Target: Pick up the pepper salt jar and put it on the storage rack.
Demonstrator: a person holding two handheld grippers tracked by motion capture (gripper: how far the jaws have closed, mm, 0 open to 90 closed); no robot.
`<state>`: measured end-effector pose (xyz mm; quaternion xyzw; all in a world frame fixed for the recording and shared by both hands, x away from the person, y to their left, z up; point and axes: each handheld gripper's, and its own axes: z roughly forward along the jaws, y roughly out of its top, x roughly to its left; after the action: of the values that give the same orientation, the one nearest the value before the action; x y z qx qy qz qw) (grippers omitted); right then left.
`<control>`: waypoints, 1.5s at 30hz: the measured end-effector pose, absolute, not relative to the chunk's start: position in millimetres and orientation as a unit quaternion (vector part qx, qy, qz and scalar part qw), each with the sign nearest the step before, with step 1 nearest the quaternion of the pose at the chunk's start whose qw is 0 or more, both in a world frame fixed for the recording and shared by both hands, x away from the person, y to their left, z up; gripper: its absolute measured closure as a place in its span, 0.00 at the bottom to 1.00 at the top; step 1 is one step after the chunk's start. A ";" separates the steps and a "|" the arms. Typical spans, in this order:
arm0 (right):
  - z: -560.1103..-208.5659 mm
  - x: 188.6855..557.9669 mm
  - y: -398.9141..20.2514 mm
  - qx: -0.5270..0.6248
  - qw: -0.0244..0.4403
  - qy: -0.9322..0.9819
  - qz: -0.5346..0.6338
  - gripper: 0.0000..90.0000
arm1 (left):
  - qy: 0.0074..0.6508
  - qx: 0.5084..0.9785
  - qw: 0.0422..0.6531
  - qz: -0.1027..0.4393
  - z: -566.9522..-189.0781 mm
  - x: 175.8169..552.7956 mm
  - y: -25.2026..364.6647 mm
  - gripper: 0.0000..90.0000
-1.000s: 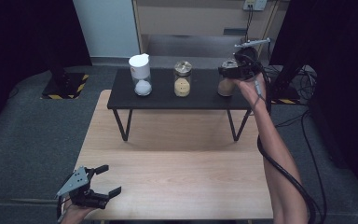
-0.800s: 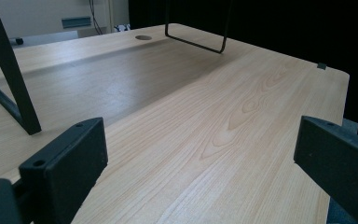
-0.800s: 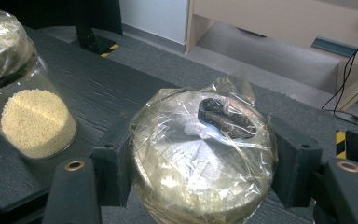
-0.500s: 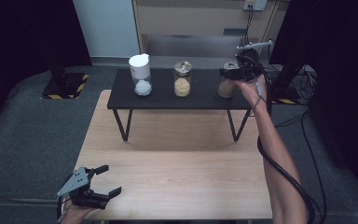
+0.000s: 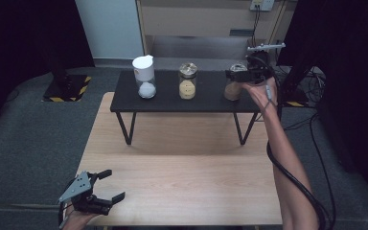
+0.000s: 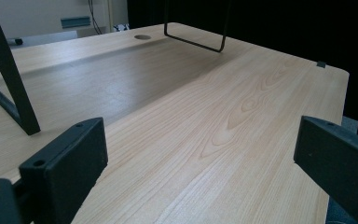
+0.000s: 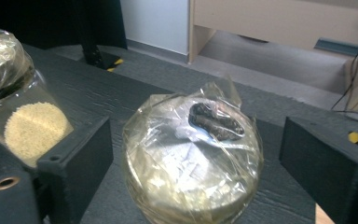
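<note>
Right gripper [image 7: 191, 154] jaws just opened, standing apart either side of the plastic-wrapped jar [image 7: 191, 161], not pressing it; jar sits on the black shelf [image 5: 172, 101], right end. Left gripper [image 5: 106, 186] open over wooden table [image 5: 187, 167].

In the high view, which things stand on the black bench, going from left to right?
White-lidded jar → jar of yellow grains → plastic-covered jar, with the right gripper open around its top.
</note>
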<state>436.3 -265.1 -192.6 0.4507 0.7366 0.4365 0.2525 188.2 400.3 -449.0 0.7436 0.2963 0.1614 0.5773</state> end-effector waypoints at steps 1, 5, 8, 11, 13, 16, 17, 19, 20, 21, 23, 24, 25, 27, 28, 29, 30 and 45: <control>-193.0 435.8 -265.7 0.450 0.254 0.737 0.436 0.10 | 0.296 0.744 0.577 0.161 -449.0 188.2 400.2 0.02; -193.9 433.3 -269.3 0.454 0.253 0.734 0.437 0.09 | 0.296 0.744 0.577 0.161 -448.9 188.3 399.9 0.02; -193.0 429.1 -271.3 0.450 0.258 0.734 0.438 0.08 | 0.296 0.745 0.576 0.161 -448.7 188.3 399.6 0.02; -190.4 425.2 -274.2 0.449 0.258 0.732 0.443 0.08 | 0.296 0.745 0.576 0.161 -448.5 188.3 399.3 0.02; -188.2 421.3 -275.8 0.444 0.260 0.732 0.446 0.08 | 0.296 0.745 0.576 0.161 -448.6 188.3 399.3 0.02; -183.9 413.4 -277.6 0.438 0.261 0.733 0.451 0.08 | 0.295 0.746 0.575 0.161 -448.4 188.4 398.8 0.02; -183.2 411.3 -278.5 0.434 0.262 0.733 0.453 0.08 | 0.295 0.746 0.575 0.161 -448.3 188.4 398.7 0.02; -180.4 404.5 -281.0 0.427 0.261 0.734 0.459 0.08 | 0.295 0.746 0.575 0.161 -448.3 188.4 398.5 0.02; -179.6 402.4 -281.7 0.425 0.261 0.734 0.461 0.08 | 0.294 0.747 0.574 0.161 -448.1 188.5 398.4 0.02; -177.8 398.7 -283.0 0.422 0.259 0.736 0.463 0.08 | 0.294 0.747 0.574 0.160 -448.0 188.5 398.2 0.02; -176.7 393.0 -285.8 0.417 0.258 0.735 0.469 0.08 | 0.294 0.748 0.573 0.161 -447.9 188.5 398.0 0.02; -176.5 389.8 -288.0 0.414 0.256 0.733 0.475 0.08 | 0.294 0.748 0.573 0.161 -447.9 188.4 398.0 0.02; -176.4 386.9 -290.6 0.412 0.252 0.732 0.481 0.08 | 0.294 0.747 0.573 0.160 -447.9 188.4 397.9 0.02; -176.6 380.2 -296.2 0.404 0.245 0.730 0.494 0.08 | 0.294 0.748 0.573 0.160 -447.8 188.4 397.8 0.02; -176.9 376.6 -297.9 0.400 0.245 0.729 0.498 0.09 | 0.295 0.748 0.573 0.160 -447.8 188.5 397.7 0.02; -177.0 372.6 -299.2 0.395 0.245 0.729 0.502 0.09 | 0.295 0.748 0.573 0.160 -447.9 188.5 397.6 0.02; -176.9 368.9 -300.4 0.390 0.245 0.730 0.505 0.09 | 0.295 0.748 0.573 0.160 -447.8 188.5 397.6 0.02; -202.4 320.5 -312.4 0.298 0.233 0.747 0.547 0.10 | 0.295 0.748 0.572 0.161 -447.7 188.2 397.1 0.02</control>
<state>320.5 -312.4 -202.4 0.2977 0.7472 0.5468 0.2326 188.2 397.1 -447.7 0.7483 0.2946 0.1606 0.5723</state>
